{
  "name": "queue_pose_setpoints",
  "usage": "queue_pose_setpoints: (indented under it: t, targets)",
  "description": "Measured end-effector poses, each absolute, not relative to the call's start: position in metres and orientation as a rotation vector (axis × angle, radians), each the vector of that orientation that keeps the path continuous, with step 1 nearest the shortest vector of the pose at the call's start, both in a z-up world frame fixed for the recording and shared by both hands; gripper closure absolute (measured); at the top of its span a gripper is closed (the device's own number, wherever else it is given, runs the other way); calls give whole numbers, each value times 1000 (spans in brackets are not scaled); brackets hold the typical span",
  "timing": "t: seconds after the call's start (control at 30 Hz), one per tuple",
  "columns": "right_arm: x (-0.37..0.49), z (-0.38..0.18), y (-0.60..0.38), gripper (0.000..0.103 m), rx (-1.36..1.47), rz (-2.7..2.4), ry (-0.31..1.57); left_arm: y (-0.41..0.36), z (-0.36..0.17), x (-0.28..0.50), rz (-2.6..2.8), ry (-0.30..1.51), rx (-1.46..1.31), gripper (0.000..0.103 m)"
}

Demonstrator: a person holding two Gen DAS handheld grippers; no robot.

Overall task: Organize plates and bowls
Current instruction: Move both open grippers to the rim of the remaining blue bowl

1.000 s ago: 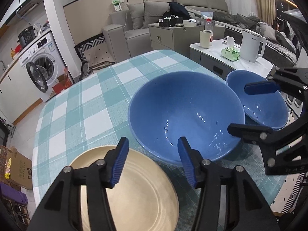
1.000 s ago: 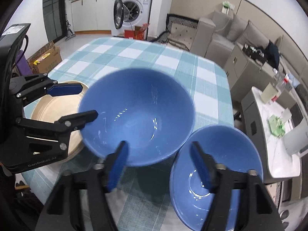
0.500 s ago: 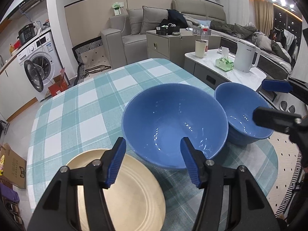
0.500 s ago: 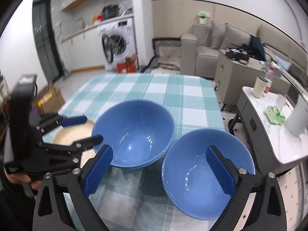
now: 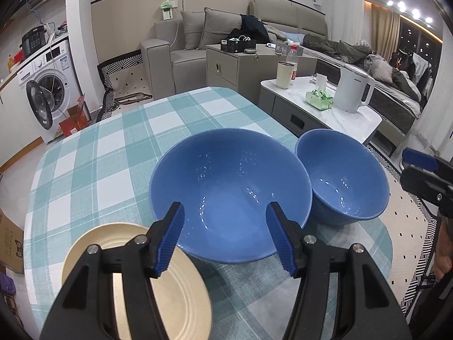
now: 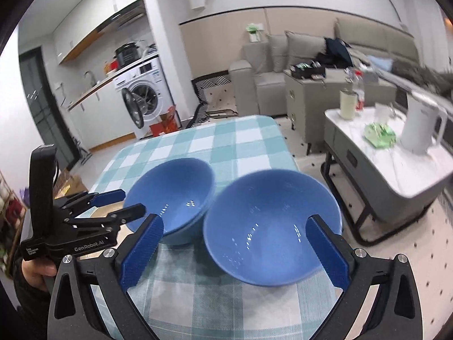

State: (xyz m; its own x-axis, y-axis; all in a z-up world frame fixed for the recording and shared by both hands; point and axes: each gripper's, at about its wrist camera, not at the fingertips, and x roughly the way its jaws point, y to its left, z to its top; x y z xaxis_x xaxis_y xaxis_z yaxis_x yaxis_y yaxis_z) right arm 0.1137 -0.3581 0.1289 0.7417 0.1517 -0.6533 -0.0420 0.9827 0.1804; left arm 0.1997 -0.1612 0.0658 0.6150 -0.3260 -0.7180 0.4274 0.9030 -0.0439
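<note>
Two blue bowls stand side by side on the checked tablecloth: a large bowl (image 5: 229,192) (image 6: 172,195) and a second bowl (image 5: 342,175) (image 6: 271,226) to its right. A cream plate (image 5: 136,283) lies at the near left of the large bowl. My left gripper (image 5: 225,238) (image 6: 131,201) hovers open over the large bowl's near rim and the plate's edge, gripping nothing. My right gripper (image 6: 235,255) (image 5: 421,174) stands wide open in front of the second bowl, its pads clear of it. In the right wrist view the left gripper hides most of the plate.
The table (image 5: 113,155) has rounded corners, and the second bowl sits near its right edge. A white side table (image 5: 320,119) with a kettle (image 5: 354,90), a cup and tissues stands just beyond it. A sofa, a cabinet and a washing machine (image 5: 45,96) line the room behind.
My right gripper has drawn back from the bowls, rolled level and spread its jaws wide. The left gripper's jaws widened a little and it stayed by the large bowl.
</note>
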Motion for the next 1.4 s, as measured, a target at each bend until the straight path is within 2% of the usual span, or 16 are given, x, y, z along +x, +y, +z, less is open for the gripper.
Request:
queue_pose_setpoints:
  t: [0.23, 0.27, 0.3, 0.37, 0.4, 0.83, 1.4]
  targets:
    - [111, 122, -374, 1, 182, 87, 754, -163, 66, 201, -429, 789, 97, 42]
    - [110, 122, -374, 1, 182, 89, 757, -162, 65, 202, -425, 788, 92, 37]
    - [110, 121, -375, 1, 181, 94, 759, -161, 65, 202, -417, 786, 88, 23]
    - [111, 118, -376, 1, 179, 106, 766, -158, 68, 199, -396, 737, 70, 10]
    - [111, 117, -376, 1, 179, 113, 768, -157, 69, 198, -389, 722, 71, 8]
    - [118, 104, -388, 1, 191, 92, 811, -165, 75, 192, -429, 710, 110, 7]
    - [124, 87, -418, 1, 258, 35, 856, -218, 76, 188, -534, 720, 191, 7]
